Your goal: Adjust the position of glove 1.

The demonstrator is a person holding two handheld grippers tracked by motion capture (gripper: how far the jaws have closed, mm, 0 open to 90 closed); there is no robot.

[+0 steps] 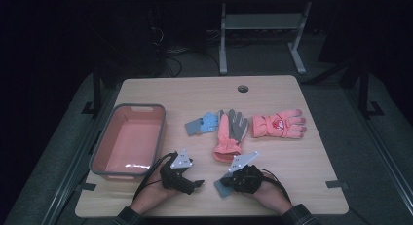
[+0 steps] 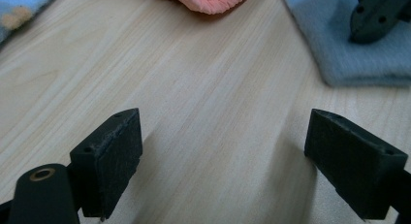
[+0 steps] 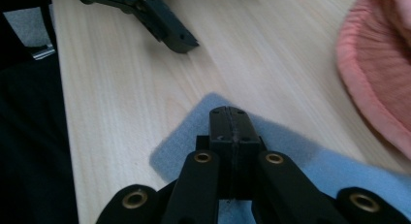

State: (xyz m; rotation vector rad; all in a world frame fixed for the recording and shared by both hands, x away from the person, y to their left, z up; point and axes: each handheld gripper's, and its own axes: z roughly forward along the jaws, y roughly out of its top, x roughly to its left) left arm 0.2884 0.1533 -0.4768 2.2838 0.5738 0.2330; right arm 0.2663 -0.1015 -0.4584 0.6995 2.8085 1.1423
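Note:
My right gripper [image 3: 229, 115] is shut, its pads pressed together just over a flat light-blue glove [image 3: 300, 151] near the table's front edge. I cannot tell whether any fabric is pinched. From above, this gripper [image 1: 225, 180] sits over that blue glove [image 1: 220, 190]. My left gripper [image 2: 237, 151] stands wide open over bare wood with nothing between its fingers, just left of the right one [image 1: 197, 183]. In its view the blue glove [image 2: 339, 54] lies at the upper right under one of the right gripper's fingertips [image 2: 373, 15].
A pink basin [image 1: 160, 132] with a grey rim stands at the left. Across the middle lie a small blue glove [image 1: 202, 122], an orange-and-grey glove [image 1: 229, 135] and a pink glove [image 1: 278, 123]. The orange cuff [image 3: 373, 73] lies close to my right gripper.

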